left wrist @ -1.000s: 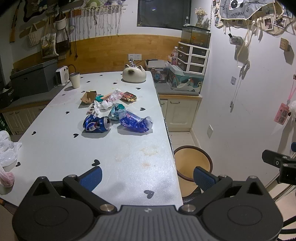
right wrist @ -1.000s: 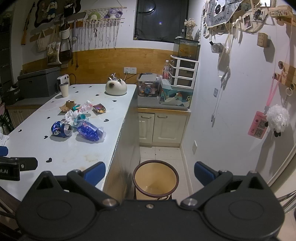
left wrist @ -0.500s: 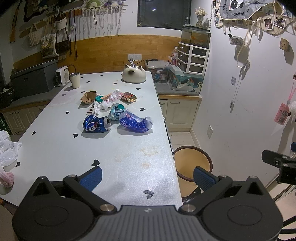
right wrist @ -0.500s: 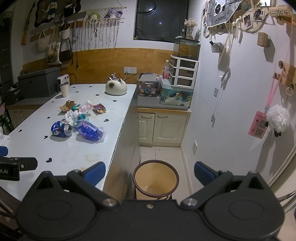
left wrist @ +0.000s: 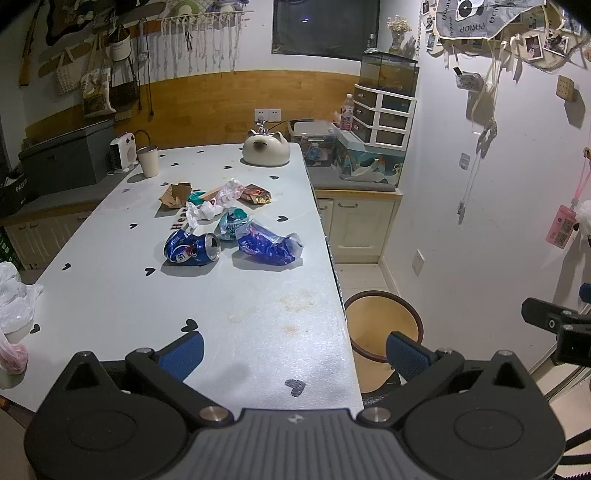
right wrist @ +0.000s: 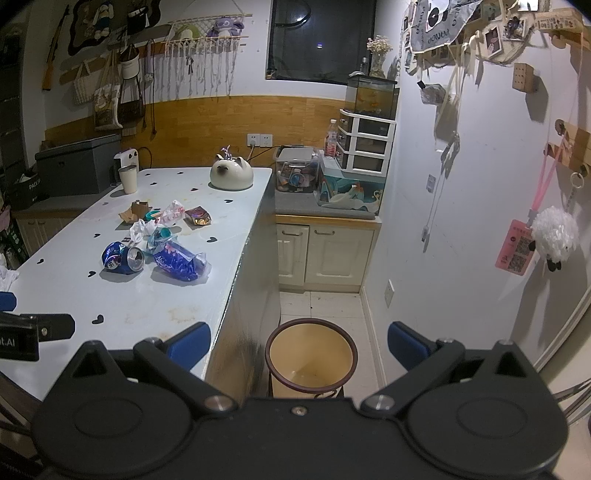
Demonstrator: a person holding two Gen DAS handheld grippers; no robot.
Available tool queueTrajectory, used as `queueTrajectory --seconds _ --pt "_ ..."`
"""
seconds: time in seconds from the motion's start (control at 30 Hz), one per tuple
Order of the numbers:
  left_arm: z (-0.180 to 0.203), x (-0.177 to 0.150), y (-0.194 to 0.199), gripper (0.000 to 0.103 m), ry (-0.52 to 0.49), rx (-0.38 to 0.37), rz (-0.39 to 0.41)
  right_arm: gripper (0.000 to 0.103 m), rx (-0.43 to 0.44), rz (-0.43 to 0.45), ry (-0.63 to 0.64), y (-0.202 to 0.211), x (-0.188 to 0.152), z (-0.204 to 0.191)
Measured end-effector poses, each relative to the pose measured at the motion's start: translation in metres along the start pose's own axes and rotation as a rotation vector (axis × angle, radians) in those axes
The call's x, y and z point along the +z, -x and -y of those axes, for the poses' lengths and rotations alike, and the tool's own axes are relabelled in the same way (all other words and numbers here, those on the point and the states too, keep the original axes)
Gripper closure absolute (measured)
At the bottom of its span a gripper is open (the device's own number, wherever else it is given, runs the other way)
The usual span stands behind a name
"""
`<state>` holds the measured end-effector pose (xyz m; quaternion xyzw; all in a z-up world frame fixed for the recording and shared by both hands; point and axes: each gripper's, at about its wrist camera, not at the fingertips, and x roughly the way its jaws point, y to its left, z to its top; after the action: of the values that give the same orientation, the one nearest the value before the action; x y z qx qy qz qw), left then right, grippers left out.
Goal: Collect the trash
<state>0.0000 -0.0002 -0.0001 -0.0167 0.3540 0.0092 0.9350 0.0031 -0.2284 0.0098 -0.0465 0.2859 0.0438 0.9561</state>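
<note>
Hovering wide-open (holding nothing): left gripper (left wrist: pixel 294 349) over table (left wrist: pixel 110 295), right gripper (right wrist: pixel 298 347) above bin (right wrist: pixel 312 360).

We see a dim room under cool, bluish indoor light that seems to fall from overhead. The window (left wrist: pixel 325 27) is dark, giving no daylight. The table (left wrist: pixel 258 302) is the brightest surface, with a soft sheen on its near part. The can (left wrist: pixel 192 251) and the blue bag (left wrist: pixel 267 245) cast soft shadows toward us. Both views bend strongly at the edges, so the walls curve and the corners go black. The middle is fairly sharp; far wall hangings are grainy. The bin (right wrist: pixel 312 354) sits in duller light on the floor.
</note>
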Motion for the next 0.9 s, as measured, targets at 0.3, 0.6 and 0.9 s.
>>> queueTrajectory --seconds 0.3,0.6,0.9 --pt "0.0000 0.0000 0.0001 0.000 0.000 0.001 0.001 0.000 0.001 -0.002 -0.005 -0.0002 0.0001 0.0003" --pt "0.0000 -0.0001 0.0001 0.000 0.000 0.001 0.001 0.000 0.002 -0.003 -0.005 -0.0016 0.0005 0.0012" --pt "0.0000 0.0000 0.0001 0.000 0.000 0.001 0.001 0.000 0.003 -0.003 -0.007 -0.0032 0.0009 0.0021"
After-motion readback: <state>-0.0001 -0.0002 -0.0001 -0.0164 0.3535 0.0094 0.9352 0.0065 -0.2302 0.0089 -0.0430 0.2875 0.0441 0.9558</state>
